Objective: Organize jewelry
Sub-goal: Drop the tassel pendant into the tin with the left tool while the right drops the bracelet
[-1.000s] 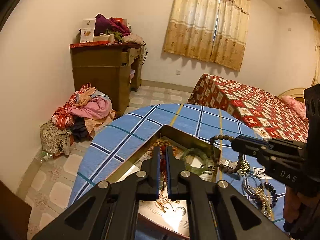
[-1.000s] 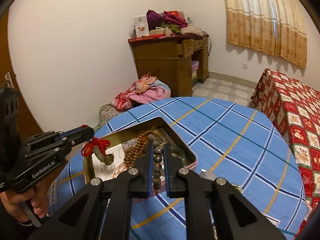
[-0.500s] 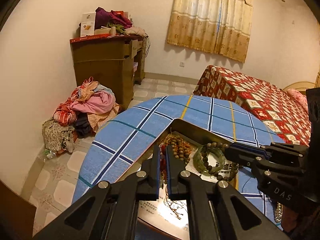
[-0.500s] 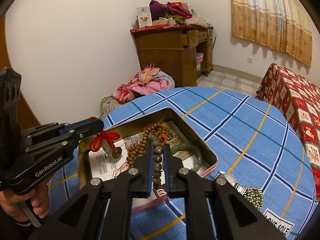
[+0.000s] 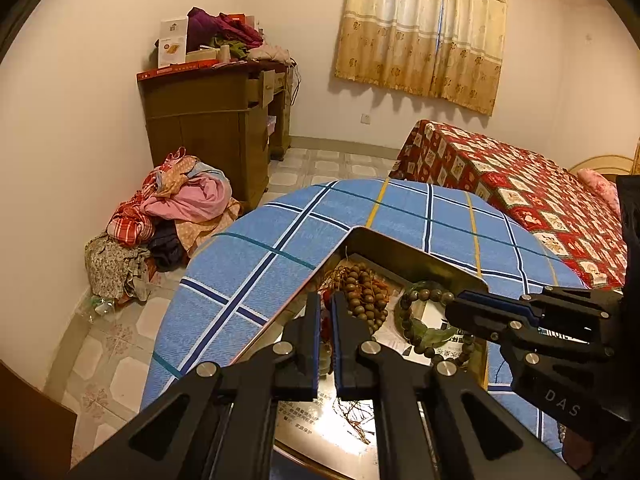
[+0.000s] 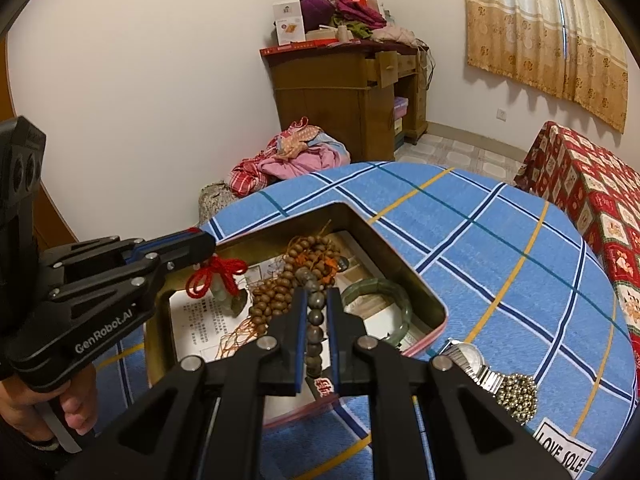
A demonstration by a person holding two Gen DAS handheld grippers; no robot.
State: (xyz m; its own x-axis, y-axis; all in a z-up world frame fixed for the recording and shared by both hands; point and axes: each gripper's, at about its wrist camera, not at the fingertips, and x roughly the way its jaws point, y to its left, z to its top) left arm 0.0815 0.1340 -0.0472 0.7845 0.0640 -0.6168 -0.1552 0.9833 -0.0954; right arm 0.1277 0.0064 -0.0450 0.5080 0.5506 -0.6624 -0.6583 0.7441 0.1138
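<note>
The right gripper (image 6: pixel 315 316) pinches a dark bead bracelet (image 6: pixel 314 322) above the open tin (image 6: pixel 394 258), right over the green bangle (image 6: pixel 400 300) inside. The left gripper (image 5: pixel 325 336) is pressed together on a red-corded pendant (image 6: pixel 218 280) at the tin's left side. This looks like the placing step; next, each likely lowers and releases. The pendant is mostly hidden in the left view, and the bracelet's lower loop is cut off.

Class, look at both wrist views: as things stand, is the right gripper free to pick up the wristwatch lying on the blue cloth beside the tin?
Probably not yet. The right gripper is shut on a dark bead bracelet over the tin. Nothing covers the wristwatch, so the way opens once the beads are released.
</note>
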